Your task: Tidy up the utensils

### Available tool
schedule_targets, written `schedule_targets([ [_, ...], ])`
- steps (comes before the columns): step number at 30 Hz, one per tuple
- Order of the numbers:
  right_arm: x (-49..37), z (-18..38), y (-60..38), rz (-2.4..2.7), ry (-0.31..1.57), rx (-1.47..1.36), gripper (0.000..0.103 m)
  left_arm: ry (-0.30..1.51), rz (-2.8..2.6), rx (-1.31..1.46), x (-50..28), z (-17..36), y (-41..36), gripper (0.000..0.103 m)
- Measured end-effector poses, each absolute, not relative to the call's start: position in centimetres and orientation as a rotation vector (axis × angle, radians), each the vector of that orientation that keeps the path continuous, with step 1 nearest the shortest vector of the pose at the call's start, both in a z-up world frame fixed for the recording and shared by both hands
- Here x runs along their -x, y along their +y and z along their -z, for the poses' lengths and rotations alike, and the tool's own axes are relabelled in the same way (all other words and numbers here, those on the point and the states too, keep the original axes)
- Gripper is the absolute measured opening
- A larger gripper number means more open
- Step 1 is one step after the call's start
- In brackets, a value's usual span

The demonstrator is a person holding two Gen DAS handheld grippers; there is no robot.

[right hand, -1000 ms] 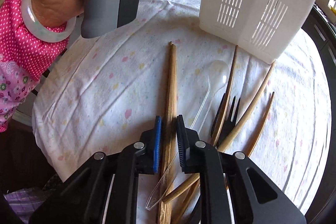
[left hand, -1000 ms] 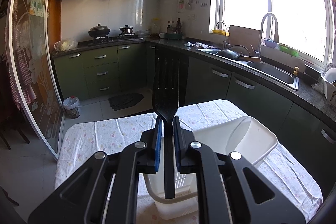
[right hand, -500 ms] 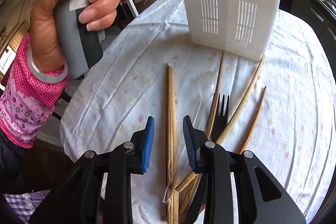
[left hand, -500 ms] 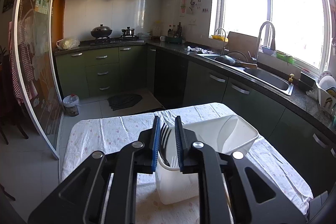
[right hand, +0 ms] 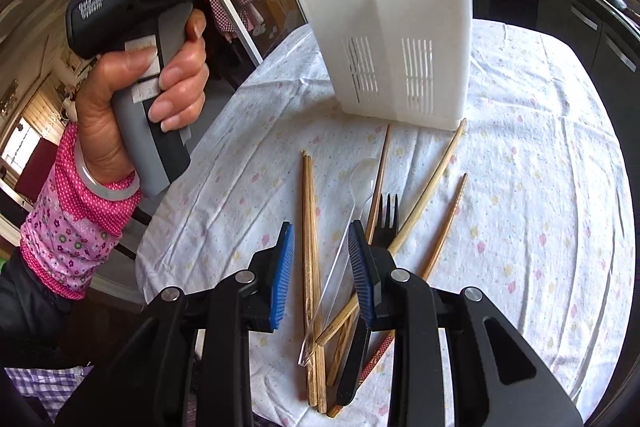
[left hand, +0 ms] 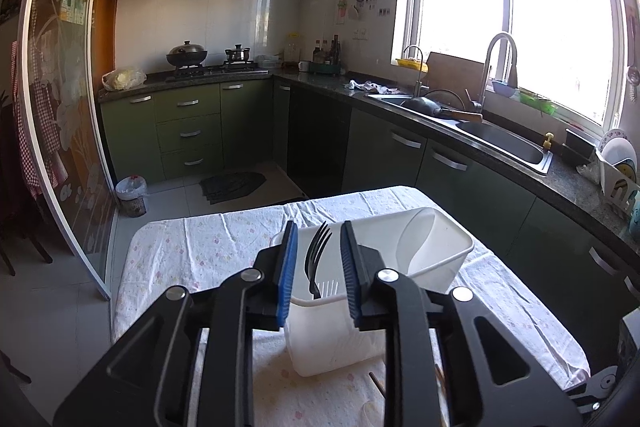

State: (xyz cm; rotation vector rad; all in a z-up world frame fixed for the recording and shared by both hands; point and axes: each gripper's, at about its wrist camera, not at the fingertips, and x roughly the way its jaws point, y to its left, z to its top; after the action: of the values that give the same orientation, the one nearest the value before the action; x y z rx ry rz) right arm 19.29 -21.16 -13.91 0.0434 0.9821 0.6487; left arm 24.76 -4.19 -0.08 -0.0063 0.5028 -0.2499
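One black fork [left hand: 317,255] is already standing in the white holder [left hand: 436,267], released by the opening left gripper [left hand: 318,263]. Chopsticks [right hand: 310,227], a clear spoon [right hand: 352,203] and another fork [right hand: 387,223] are still lying on the tablecloth [right hand: 540,187] under the opening, empty right gripper [right hand: 322,267].

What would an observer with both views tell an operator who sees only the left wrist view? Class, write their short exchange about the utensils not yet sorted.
Operator: One fork stands in the holder. What is left on the table?
Observer: A second black fork lies on the cloth before the holder, among wooden chopsticks and a clear spoon.
Operator: Is the right gripper holding any?
Observer: No. The right gripper hovers over them, jaws opening, nothing pressed between its pads.
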Motion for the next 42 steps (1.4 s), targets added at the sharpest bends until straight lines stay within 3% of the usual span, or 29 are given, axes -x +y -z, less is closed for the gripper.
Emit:
schedule_targets([
  [3, -19.6, 12.5, -23.4, -0.603, 0.938, -0.073, 0.034, 0.564, 0.215, 0.041, -23.0, -0.3, -3.4, 0.059],
  [6, -20.4, 11.9, -26.0, -0.530, 0.924, -0.085, 0.040, 0.707, 0.165, 0.071, -20.8, 0.8, -2.8, 0.060],
  [9, -20.8, 11.9, -27.7, -0.493, 0.921, -0.095, 0.042, 0.908, 0.107, 0.076, -19.1, 4.0, -2.7, 0.056],
  [12, -20.7, 12.2, -28.6, -0.496, 0.919, -0.106, 0.042, 1.093, 0.108, 0.120, -17.9, 7.7, -2.8, 0.034],
  [15, -20.1, 12.3, -29.2, -0.510, 0.915, -0.115, 0.042, 1.187, 0.102, 0.120, -17.3, 10.1, -3.7, 0.025],
  [21, -19.3, 13.0, -29.9, -0.519, 0.918, -0.119, 0.044, 1.266, 0.074, 0.105, -16.3, 13.2, -5.4, 0.023],
  [33, -18.5, 12.7, -30.5, -0.533, 0.903, -0.123, 0.049, 1.293, 0.013, -0.016, -17.4, 13.9, -5.6, 0.023],
  [36, -18.7, 13.0, -29.4, -0.569, 0.922, -0.118, 0.049, 1.310, 0.030, 0.048, -17.4, 13.4, -4.6, 0.019],
  [42, -19.5, 14.0, -26.0, -0.605, 0.968, -0.059, 0.041, 1.367, 0.119, 0.104, -15.4, 13.0, -5.5, 0.019],
])
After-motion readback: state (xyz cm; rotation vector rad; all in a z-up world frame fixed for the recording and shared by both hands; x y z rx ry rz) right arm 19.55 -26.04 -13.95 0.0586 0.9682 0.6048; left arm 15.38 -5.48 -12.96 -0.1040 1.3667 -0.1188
